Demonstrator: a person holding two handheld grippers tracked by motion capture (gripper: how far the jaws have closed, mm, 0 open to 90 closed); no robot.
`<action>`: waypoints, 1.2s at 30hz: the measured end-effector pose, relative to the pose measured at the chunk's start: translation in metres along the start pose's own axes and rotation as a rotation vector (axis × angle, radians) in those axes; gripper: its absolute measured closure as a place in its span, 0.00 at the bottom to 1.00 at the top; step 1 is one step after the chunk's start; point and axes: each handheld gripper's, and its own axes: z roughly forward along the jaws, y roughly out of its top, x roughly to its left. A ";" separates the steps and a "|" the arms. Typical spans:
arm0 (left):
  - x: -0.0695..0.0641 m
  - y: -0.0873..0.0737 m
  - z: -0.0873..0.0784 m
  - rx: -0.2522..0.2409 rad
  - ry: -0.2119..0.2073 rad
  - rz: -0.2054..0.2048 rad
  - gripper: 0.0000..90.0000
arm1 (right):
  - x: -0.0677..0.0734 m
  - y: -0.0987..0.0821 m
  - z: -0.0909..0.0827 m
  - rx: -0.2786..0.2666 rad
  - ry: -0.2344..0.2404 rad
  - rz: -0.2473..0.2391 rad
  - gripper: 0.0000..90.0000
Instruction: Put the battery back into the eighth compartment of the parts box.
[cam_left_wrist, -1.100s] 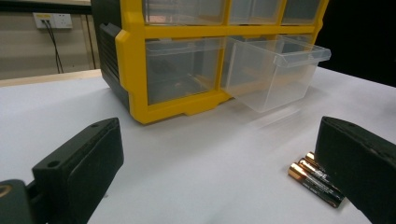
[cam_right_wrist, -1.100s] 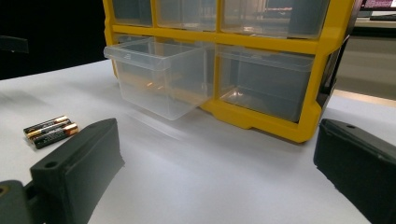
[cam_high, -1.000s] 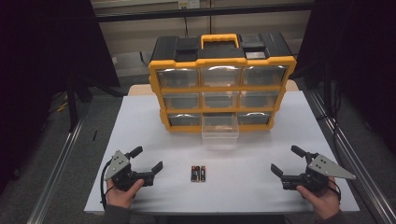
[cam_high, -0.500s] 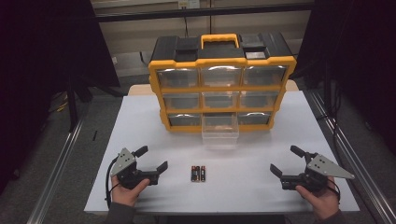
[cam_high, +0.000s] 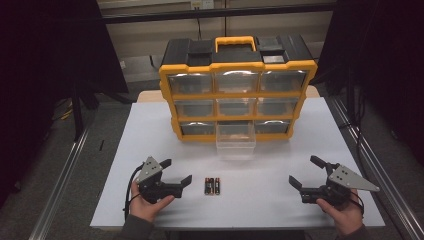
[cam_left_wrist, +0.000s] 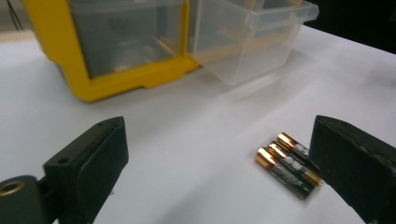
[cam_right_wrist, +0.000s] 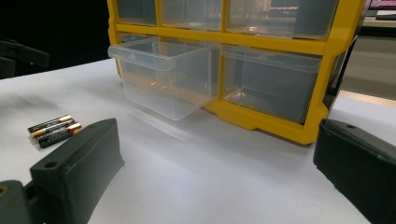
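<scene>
— We count two batteries (cam_high: 212, 186), black cylinders with copper-coloured ends, lying side by side on the white table (cam_high: 270, 165), just right of our left gripper (cam_high: 176, 171).

— Its jaws stand apart, just closing a little, nothing between them. Our right gripper (cam_high: 308, 171) is also spread wide and empty. Behind sits one yellow plastic organizer (cam_high: 237, 90) with nine clear drawers; the bottom middle drawer (cam_high: 235, 140) is pulled out. Dark room around us.

1. A white table (cam_high: 150, 130) stood in a dim room.
2. Grey floor (cam_high: 55, 165) lay around it, crossed on both sides by pale metal rails (cam_high: 60, 185).
3. Black curtains (cam_high: 45, 75) hung left and right.
4. Behind ran a light panelled wall (cam_high: 150, 37).
</scene>
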 end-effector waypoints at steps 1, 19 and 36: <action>-0.002 0.001 0.002 0.019 0.000 0.006 0.09 | 0.000 0.000 0.000 0.002 0.001 -0.003 0.01; -0.037 0.007 0.041 0.274 -0.053 0.084 0.43 | 0.000 0.001 -0.001 0.004 0.009 -0.001 0.01; -0.040 0.003 0.049 0.393 -0.044 0.026 0.71 | 0.000 0.001 -0.001 0.004 0.019 -0.002 0.01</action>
